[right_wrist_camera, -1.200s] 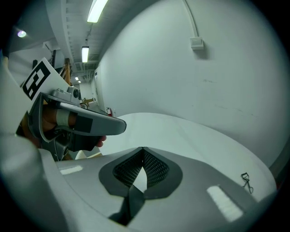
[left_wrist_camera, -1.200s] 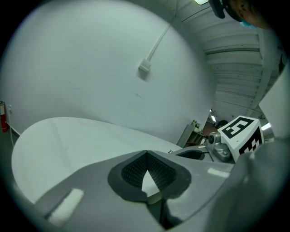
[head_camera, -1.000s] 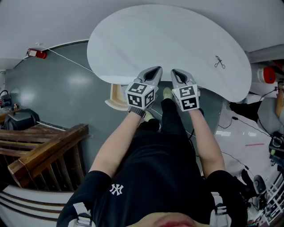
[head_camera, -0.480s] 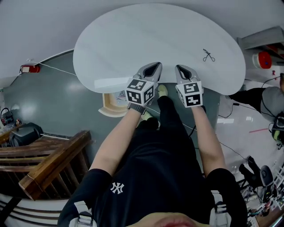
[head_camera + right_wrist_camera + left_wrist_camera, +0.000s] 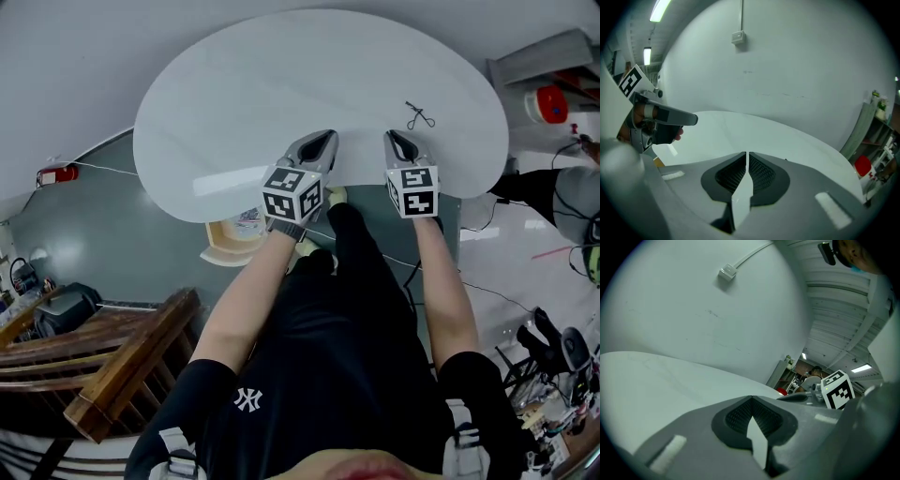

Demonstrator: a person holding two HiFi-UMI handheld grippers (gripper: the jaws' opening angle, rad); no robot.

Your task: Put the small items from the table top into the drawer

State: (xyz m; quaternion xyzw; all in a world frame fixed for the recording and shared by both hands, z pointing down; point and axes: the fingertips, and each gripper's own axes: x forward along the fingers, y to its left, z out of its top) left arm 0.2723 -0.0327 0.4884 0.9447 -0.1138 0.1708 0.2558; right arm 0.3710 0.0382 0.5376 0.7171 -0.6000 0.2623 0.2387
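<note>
Small thin black scissors (image 5: 419,115) lie on the smooth white oval table top (image 5: 281,84), far right, well apart from both grippers. Light wood drawer (image 5: 225,248) stands open under the near-left edge. Left gripper (image 5: 323,142) and right gripper (image 5: 394,142) are level, side by side at the near edge, jaws together, nothing held. Shirt logo (image 5: 247,400) reads NY.

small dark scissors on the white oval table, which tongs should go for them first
Right, probably. The small dark scissors lie just beyond the right tongs on the white oval table; the left tongs are farther off, nearer the wooden drawer. Both tongs are shut and empty.
</note>
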